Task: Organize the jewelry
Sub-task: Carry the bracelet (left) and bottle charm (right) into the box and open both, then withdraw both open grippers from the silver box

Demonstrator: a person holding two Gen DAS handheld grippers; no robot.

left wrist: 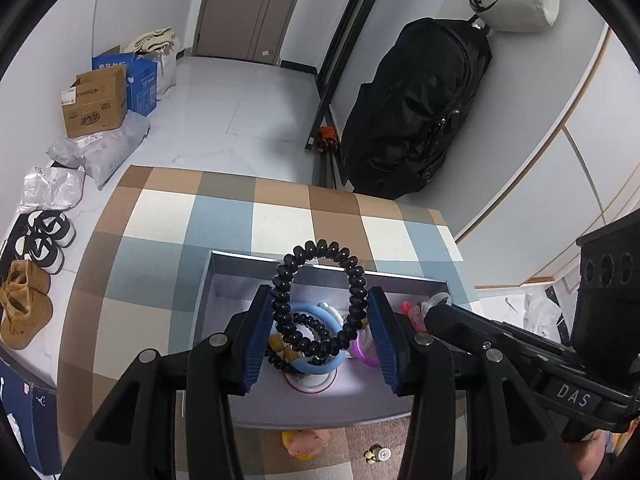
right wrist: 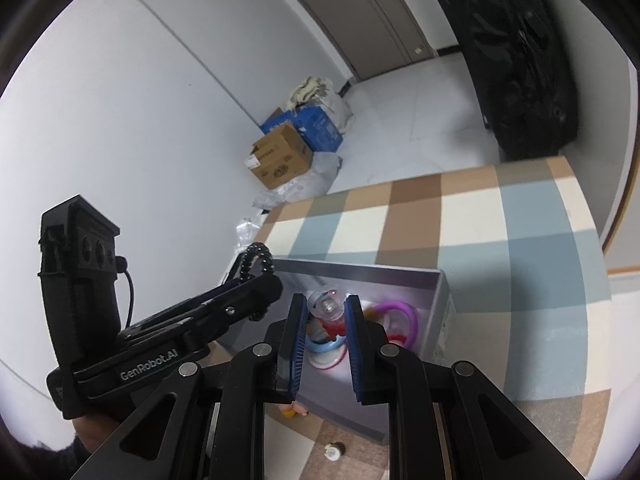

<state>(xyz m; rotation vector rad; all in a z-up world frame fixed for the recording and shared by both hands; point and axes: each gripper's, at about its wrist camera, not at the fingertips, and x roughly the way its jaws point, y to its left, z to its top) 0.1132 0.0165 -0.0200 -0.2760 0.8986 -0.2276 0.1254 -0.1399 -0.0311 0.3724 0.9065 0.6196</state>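
Observation:
My left gripper [left wrist: 318, 300] is shut on a black spiral bracelet [left wrist: 318, 292], held upright above the grey box [left wrist: 224, 276]; the bracelet also shows in the right wrist view [right wrist: 260, 258]. Below it in the box lie a light blue ring [left wrist: 304, 310], another black spiral band [left wrist: 280, 360] and a purple ring [left wrist: 366, 350]. My right gripper [right wrist: 326, 306] is shut on a clear plastic trinket with a red part [right wrist: 328, 306], over the box [right wrist: 444, 300]. A purple ring [right wrist: 400, 312] and a blue ring [right wrist: 324, 346] lie beneath it.
The box sits on a checked tablecloth [left wrist: 168, 216]. A pink pig toy [left wrist: 306, 442] and a small bee figure [left wrist: 376, 454] lie in front of the box. A black bag [left wrist: 420, 108], cardboard boxes [left wrist: 94, 100] and shoes [left wrist: 44, 240] stand on the floor.

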